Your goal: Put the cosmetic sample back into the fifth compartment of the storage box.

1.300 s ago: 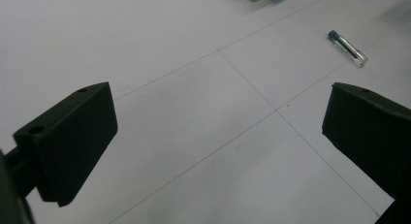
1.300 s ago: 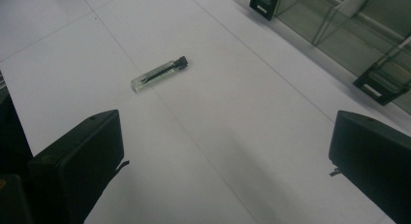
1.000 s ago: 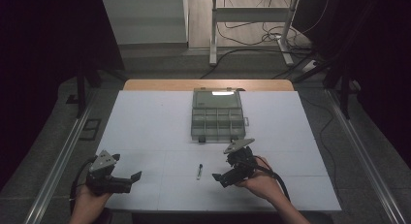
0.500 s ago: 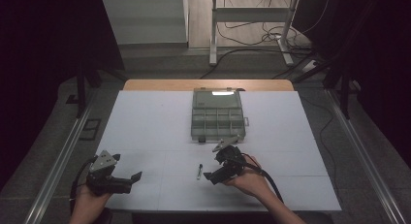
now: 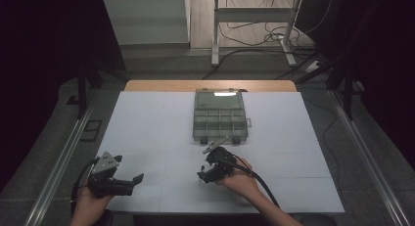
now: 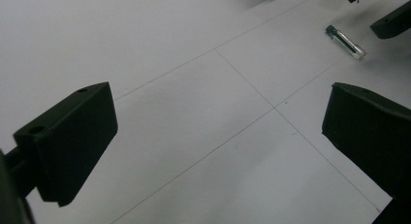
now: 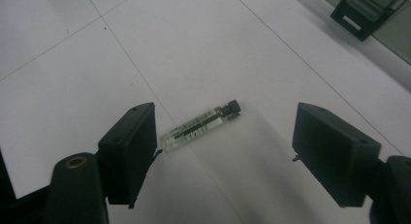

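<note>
A small clear glass vial (image 7: 201, 126) with a black cap lies flat on the white table, just off a seam line. My right gripper (image 7: 228, 132) is open around it, the vial close to the left jaw and touching neither. From above, the right gripper (image 5: 203, 176) sits low over the table's front middle, covering the vial. My left gripper (image 5: 137, 178) rests open at the front left, nothing between its jaws. In the left gripper view, the left gripper (image 6: 218, 107) faces bare table, with the vial (image 6: 345, 41) far off at upper right.
A grey compartment organizer box (image 5: 219, 116) with its lid up stands at the table's centre back; its black latch (image 7: 363, 10) is beyond the vial. The white table surface (image 5: 147, 128) has thin seam lines. Cables trail from both grippers toward the front edge.
My right gripper has moved left and lowered, from beside the vial to over it with its jaws on either side. The left gripper has stayed put.
</note>
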